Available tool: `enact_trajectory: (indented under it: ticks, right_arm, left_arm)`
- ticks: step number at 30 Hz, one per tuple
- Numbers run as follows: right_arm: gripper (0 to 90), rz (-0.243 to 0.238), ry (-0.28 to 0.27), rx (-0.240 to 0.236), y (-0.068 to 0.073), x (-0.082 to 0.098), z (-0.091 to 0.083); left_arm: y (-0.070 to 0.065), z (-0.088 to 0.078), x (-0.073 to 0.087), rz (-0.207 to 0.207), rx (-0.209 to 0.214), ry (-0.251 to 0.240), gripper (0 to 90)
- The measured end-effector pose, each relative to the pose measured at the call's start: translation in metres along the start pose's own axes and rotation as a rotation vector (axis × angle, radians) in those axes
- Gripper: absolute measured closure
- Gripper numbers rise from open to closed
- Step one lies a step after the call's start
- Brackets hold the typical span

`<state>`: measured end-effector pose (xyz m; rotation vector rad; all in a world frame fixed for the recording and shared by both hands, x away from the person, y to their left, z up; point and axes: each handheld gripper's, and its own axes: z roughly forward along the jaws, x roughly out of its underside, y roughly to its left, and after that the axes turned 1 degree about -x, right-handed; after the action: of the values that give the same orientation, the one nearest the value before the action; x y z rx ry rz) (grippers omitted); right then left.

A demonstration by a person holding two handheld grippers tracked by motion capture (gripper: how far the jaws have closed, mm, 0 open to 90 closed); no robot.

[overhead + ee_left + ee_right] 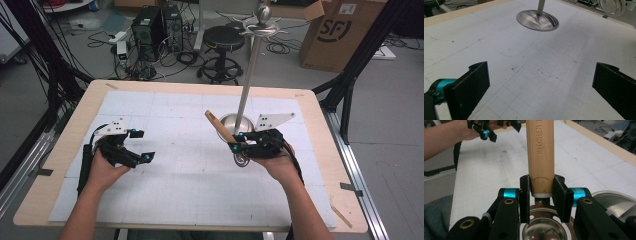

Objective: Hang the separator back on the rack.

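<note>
I had the right gripper (239, 148) pinching a ladle (541, 157) by the lower end of its wooden handle, just above the metal neck, both pads pressed flat against the wood. The handle slanted up and away toward the far left, while the steel bowl (242, 160) hung below the jaws, clear of the white mat (165, 180). I judged that grip sensible: holding near the neck kept the heavy bowl from swinging.

The ladle sat right of the tabletop's centre, just in front of the domed base (235, 121) of a metal hanging stand (249, 70), whose hooks at the top looked like the likely destination.

My left gripper (139, 145) waited near the left edge, jaws spread wide with nothing between them, kept well apart so it wouldn't obstruct the lift.
</note>
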<state>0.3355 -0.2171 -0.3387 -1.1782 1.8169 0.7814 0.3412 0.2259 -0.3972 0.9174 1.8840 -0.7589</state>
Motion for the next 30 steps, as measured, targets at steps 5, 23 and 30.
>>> enact_trajectory:
  ticks: [5,23,30]
  right_arm:
    - [69.2,0.0,-0.025,0.022,-0.002,-0.002,-0.007]
    - [69.1,0.021,-0.126,0.055,-0.013,-0.02,-0.042]
    - [69.0,0.029,-0.152,0.081,-0.017,-0.026,-0.058]
  left_arm:
    - [0.0,0.0,0.0,0.002,0.001,-0.003,1.7]
    - [0.0,0.0,0.0,0.002,0.004,-0.008,1.7]
    - [0.001,0.0,0.0,-0.002,0.004,-0.013,1.7]
